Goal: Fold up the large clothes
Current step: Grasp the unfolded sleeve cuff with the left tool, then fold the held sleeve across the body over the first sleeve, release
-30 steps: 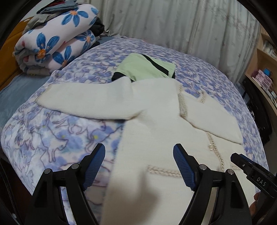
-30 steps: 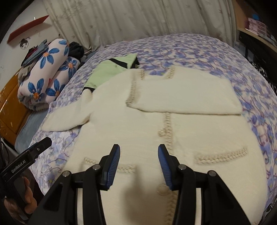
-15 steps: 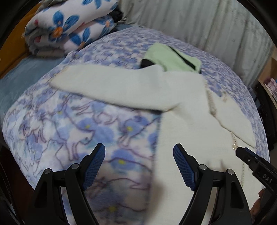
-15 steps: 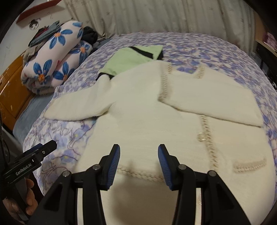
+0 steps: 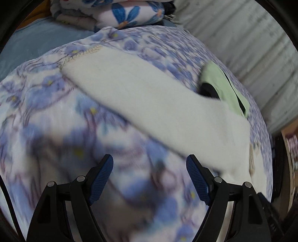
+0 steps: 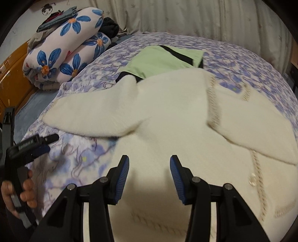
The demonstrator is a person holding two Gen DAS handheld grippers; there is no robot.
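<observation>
Left tongs (image 5: 150, 178): jaws spread wide with nothing between the blue pads, pointing down at the flowered bedspread (image 5: 46, 115) just beside the cardigan's outstretched sleeve (image 5: 141, 104); not touching the knit.
Right tongs (image 6: 149, 174): jaws partly apart, empty, hanging above the cardigan's lower body near its edge.
Hand (image 6: 18, 193): seen at the lower left of the right wrist view, gripping the handle of the left tongs (image 6: 40, 143), which sit over the bedspread below the sleeve.
Cream cardigan (image 6: 178, 119): lies spread flat on the bed, front up; one sleeve stretches out to the left, the other is folded across the chest at the right. Beige trim runs along the front opening, and a round button (image 6: 252, 179) shows near it.
Green garment (image 6: 163, 60): pale green with black trim, flat on the bed behind the cardigan, its near edge tucked under the cardigan's shoulder.
Rolled quilt (image 6: 65, 46): white with blue flowers, at the far left of the bed, with dark clothes piled on top.
Curtain (image 6: 186, 16): pale, hanging behind the bed.
</observation>
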